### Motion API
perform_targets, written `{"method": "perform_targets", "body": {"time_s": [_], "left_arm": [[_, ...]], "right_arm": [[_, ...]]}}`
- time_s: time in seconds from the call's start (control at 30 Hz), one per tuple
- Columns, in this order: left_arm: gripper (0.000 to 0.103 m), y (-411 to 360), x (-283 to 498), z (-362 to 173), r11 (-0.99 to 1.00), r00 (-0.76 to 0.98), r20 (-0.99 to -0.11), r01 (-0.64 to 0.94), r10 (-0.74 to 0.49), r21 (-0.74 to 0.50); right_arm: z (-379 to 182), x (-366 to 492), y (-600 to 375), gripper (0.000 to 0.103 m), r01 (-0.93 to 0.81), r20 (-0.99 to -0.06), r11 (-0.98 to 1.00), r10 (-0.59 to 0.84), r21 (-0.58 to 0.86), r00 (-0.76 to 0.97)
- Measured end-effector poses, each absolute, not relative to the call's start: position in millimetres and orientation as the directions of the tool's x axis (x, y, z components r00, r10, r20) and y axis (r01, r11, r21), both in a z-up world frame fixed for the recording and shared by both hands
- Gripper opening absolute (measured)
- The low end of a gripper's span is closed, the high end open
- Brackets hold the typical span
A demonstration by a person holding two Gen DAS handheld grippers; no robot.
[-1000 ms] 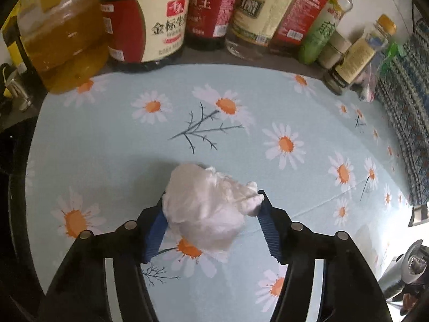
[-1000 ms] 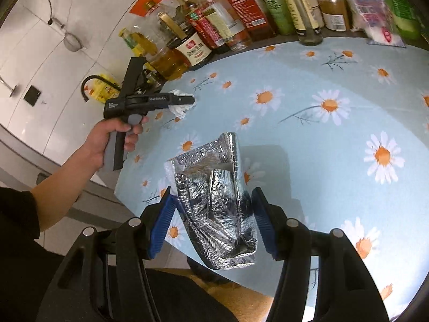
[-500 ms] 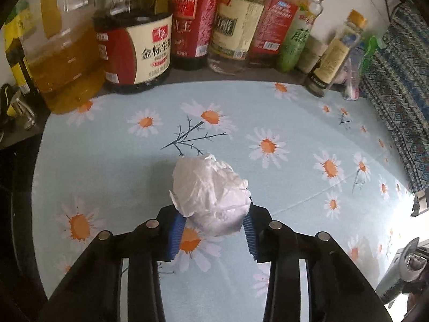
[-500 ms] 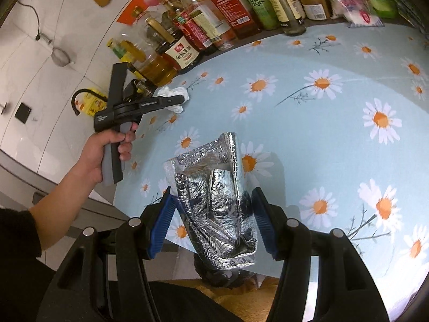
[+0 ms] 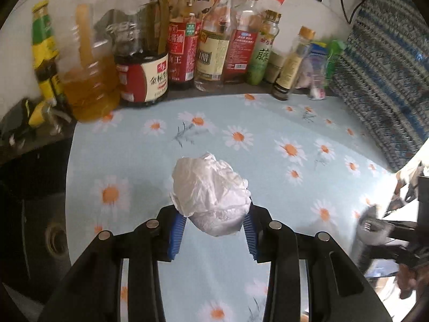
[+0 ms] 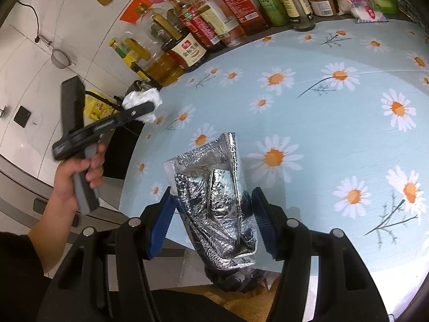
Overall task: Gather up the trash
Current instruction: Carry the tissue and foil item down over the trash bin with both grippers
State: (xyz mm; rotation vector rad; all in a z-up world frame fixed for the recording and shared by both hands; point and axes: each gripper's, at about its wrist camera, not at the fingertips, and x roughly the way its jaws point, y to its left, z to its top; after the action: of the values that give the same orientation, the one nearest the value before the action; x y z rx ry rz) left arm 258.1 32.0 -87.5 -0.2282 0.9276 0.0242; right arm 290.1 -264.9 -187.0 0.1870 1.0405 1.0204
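Observation:
My left gripper [image 5: 211, 234] is shut on a crumpled white paper ball [image 5: 210, 193] and holds it above the daisy-print tablecloth [image 5: 268, 123]. From the right wrist view the same left gripper [image 6: 142, 111] and paper ball [image 6: 142, 99] hang over the table's left edge. My right gripper [image 6: 211, 220] is shut on a crumpled silver foil bag [image 6: 214, 198], held near the table's front edge. In the left wrist view the right gripper [image 5: 375, 230] is a blur at far right.
A row of oil, soy sauce and vinegar bottles [image 5: 144, 61] stands along the back wall, also in the right wrist view [image 6: 214, 18]. A patterned blue cloth [image 5: 386, 75] hangs at the right. A dark stove surface [image 5: 34, 187] lies left of the table.
My left gripper has lifted the paper ball and drawn back toward the table's left edge. The right gripper has kept the foil bag and moved slightly.

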Motion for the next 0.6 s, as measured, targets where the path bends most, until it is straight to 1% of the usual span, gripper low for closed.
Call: {"method": "perform_targets", "body": {"time_s": [0.23,0.6], "left_arm": [[0.036,22.2,190.9,-78.9,0.967,0.616,-0.78,-0.116,-0.109,-0.226],[0.036,13.7,117.9,-101.5,0.943,0.587,-0.787,-0.116,-0.189,-0.313]], "right_arm": [[-197.4,270.7,-247.2,0.058,-0.604,-0.643,0.552,0.761,0.575,0.084],[-209.7,234.8,-224.9,0.058,-0.598,-0.656,0.541,0.754,0.591,0.034]]}}
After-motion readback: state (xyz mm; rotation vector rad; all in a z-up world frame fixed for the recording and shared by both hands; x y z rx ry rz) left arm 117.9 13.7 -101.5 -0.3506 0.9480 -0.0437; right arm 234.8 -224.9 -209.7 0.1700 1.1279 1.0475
